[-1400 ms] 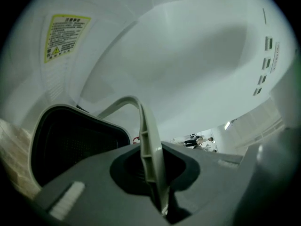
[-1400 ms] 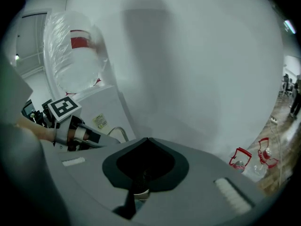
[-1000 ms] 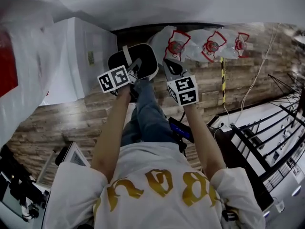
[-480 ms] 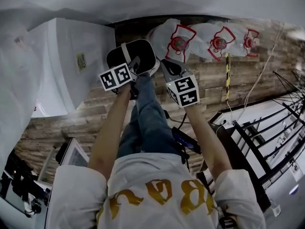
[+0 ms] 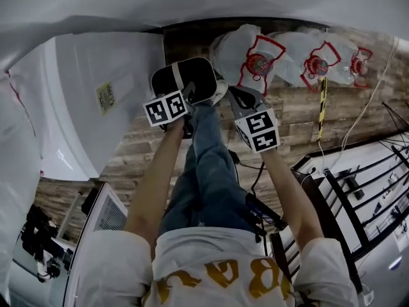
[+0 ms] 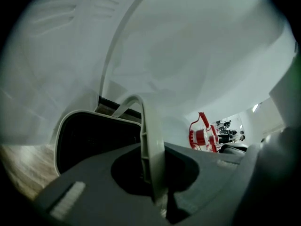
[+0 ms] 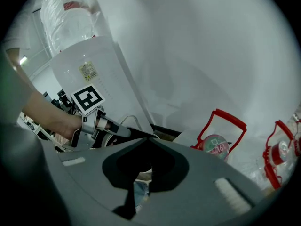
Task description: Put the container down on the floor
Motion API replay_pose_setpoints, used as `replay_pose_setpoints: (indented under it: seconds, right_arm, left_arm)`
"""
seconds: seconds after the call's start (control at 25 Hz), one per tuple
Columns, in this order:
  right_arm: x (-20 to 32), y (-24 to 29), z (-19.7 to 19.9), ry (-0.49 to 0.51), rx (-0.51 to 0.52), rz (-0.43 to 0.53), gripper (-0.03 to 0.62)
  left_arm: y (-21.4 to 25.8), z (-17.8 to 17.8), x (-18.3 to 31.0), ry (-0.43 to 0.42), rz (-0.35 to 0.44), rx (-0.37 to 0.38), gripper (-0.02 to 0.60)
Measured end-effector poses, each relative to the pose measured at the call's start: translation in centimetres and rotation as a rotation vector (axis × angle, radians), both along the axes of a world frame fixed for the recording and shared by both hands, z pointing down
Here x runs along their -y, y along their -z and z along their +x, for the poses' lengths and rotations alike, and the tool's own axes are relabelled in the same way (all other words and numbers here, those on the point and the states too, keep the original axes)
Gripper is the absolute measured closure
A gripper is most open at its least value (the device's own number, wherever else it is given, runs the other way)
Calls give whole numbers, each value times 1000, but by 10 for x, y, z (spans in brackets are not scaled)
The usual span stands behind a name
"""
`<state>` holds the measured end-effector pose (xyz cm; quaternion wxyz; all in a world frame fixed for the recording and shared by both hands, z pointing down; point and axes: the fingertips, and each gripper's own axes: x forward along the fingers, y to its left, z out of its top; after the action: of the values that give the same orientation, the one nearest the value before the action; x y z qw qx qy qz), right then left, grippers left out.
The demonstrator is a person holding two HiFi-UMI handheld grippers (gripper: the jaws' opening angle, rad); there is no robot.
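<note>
The container (image 5: 185,78) is a black tub with a white rim and a white bail handle (image 6: 148,145). It hangs above the wooden floor (image 5: 144,152), in front of the person's jeans. My left gripper (image 5: 185,91) is shut on that handle, and the tub's dark opening (image 6: 94,140) shows just beyond the jaws. My right gripper (image 5: 231,94) sits close to the tub's right side. Its jaws meet at the tip (image 7: 145,136) with nothing seen between them. From the right gripper view, the left gripper (image 7: 109,128) is at the left.
A tall white appliance (image 5: 96,101) stands at the left. Clear bags of bottles with red handles (image 5: 255,59) (image 5: 316,62) lie against the wall ahead. A black metal rack (image 5: 358,190) is at the right, and a white box (image 5: 105,216) at lower left.
Both grippers and the held container have shifted a little right and forward. The white appliance and the bags now look larger and closer. The grip on the handle is unchanged.
</note>
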<state>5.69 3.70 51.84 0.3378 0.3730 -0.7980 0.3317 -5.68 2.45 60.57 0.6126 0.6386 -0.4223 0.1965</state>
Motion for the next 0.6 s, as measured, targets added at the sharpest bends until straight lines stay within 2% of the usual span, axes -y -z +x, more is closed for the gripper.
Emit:
replay_pose_setpoints:
  seconds: [0.2, 0.32, 0.6]
  right_arm:
    - [-4, -25, -15, -14, 76, -47, 568]
    - [-1, -35, -27, 5, 101, -71, 568]
    - [-11, -69, -46, 56, 78, -125, 568]
  left_arm:
    - [-32, -2, -4, -9, -13, 25, 569]
    - [-46, -6, 1, 22, -13, 51, 569]
    - [-84, -12, -3, 48, -58, 99, 572]
